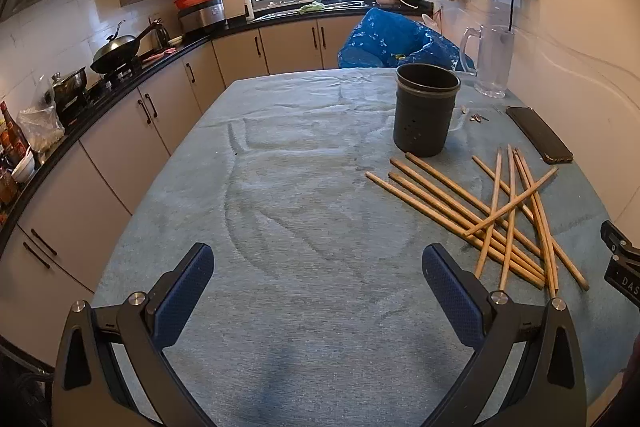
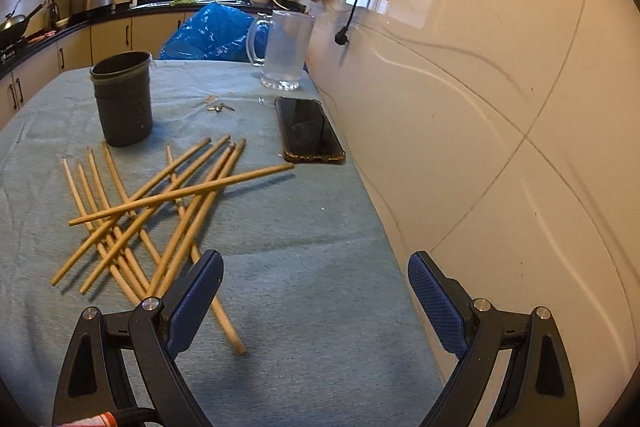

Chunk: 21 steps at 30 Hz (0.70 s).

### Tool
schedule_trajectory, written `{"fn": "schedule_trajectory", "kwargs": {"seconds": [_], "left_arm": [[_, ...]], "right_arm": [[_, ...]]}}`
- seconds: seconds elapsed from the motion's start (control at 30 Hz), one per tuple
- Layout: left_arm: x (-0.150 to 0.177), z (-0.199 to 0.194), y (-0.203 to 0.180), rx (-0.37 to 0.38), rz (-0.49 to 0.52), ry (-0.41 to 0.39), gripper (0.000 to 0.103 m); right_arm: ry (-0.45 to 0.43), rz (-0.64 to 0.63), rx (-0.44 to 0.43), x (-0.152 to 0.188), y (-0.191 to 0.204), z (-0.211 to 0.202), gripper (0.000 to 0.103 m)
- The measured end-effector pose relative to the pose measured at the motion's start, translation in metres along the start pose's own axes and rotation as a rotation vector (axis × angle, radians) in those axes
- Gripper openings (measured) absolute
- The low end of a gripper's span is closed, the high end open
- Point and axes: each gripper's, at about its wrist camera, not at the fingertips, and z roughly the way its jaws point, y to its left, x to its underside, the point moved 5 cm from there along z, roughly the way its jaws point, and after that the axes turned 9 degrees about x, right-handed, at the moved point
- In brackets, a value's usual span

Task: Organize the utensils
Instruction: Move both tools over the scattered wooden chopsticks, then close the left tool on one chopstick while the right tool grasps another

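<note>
My left gripper (image 1: 318,281) hangs over the bare near part of the table, which is covered in a pale blue cloth (image 1: 288,187); its two blue-padded fingers (image 1: 188,291) are spread wide with nothing between them. My right gripper (image 2: 316,293) hangs near the table's right edge, by the glossy cream tiled wall (image 2: 500,67), its fingers (image 2: 436,307) equally wide apart and empty.

The loose pile of light wooden chopsticks (image 1: 500,215) lies criss-crossed on the cloth toward the right side of the table, one stick resting across the top of the others. In the right wrist view the nearest stick ends run under my left finger's pad. Just beyond the pile stands the dark grey cylindrical utensil holder (image 1: 426,109), upright, with small holes in its lower wall. A black smartphone (image 2: 310,129) lies flat near the right edge, and a clear glass mug with a handle (image 2: 282,49) stands at the far right corner.
</note>
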Motion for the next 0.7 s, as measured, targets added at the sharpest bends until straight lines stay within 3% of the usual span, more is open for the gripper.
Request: {"fn": "schedule_trajectory", "kwargs": {"seconds": [0.23,0.3,0.43,0.5,0.67,0.7], "left_arm": [[-0.013,0.002,-0.007,0.027,0.01,0.006,0.103],[-0.024,0.0,-0.015,0.056,0.029,-0.008,0.103],[-0.049,0.008,-0.039,0.153,0.079,-0.001,0.103],[-0.061,0.017,-0.053,0.198,0.095,0.014,0.103],[-0.08,0.051,-0.094,0.293,0.148,0.075,0.103],[-0.082,0.062,-0.102,0.299,0.153,0.097,0.103]], "right_arm": [[0.018,0.02,-0.036,0.001,-0.005,0.007,0.096],[0.035,0.052,-0.092,0.001,-0.01,0.012,0.096],[0.115,0.19,-0.318,-0.004,-0.025,0.033,0.095],[0.148,0.246,-0.406,-0.009,-0.03,0.044,0.09],[0.24,0.344,-0.599,-0.025,-0.022,0.075,0.059],[0.261,0.353,-0.623,-0.03,-0.018,0.082,0.057]]}}
